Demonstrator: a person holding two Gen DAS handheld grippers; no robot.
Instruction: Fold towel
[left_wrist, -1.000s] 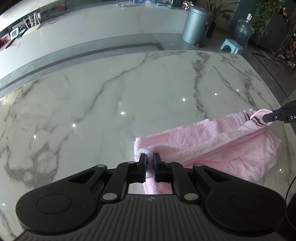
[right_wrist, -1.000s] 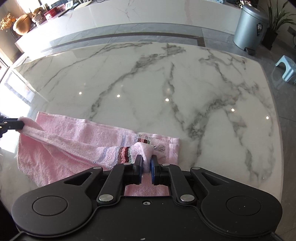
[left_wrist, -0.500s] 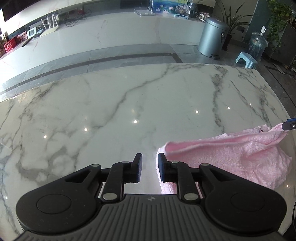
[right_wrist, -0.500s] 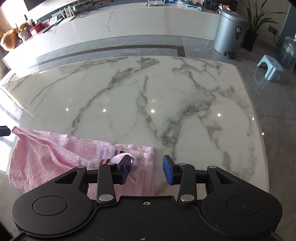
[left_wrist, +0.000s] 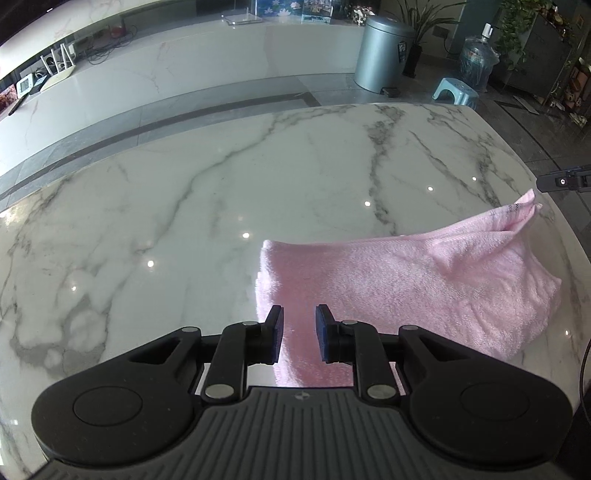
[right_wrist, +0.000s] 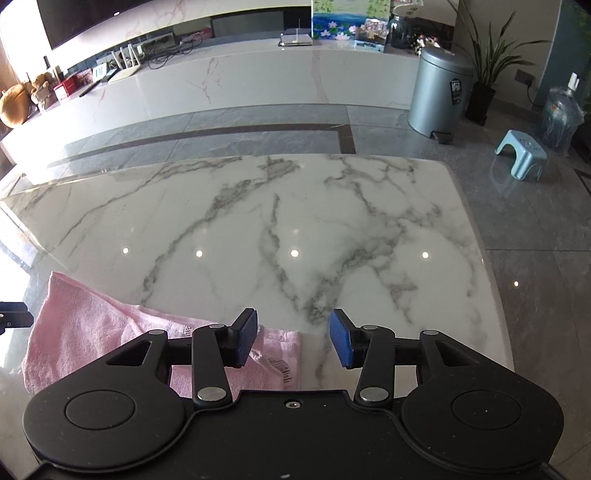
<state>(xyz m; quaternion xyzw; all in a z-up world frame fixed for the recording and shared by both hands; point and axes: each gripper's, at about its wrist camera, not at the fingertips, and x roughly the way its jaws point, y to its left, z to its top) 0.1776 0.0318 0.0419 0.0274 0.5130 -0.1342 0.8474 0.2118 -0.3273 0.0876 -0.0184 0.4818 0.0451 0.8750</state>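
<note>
Marble table (right_wrist: 295, 221) in a bright living room, and the pink towel (left_wrist: 406, 288) sits folded along its near edge. My left gripper (left_wrist: 298, 334) hangs narrowly apart over it, gripping nothing; my right gripper (right_wrist: 291, 341) is opening, pads off the cloth.

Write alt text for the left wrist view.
A folded pink towel lies on a white marble table, released, with the left gripper open just above its near edge. The right gripper pokes in at the right edge, beyond the towel's raised corner.
</note>
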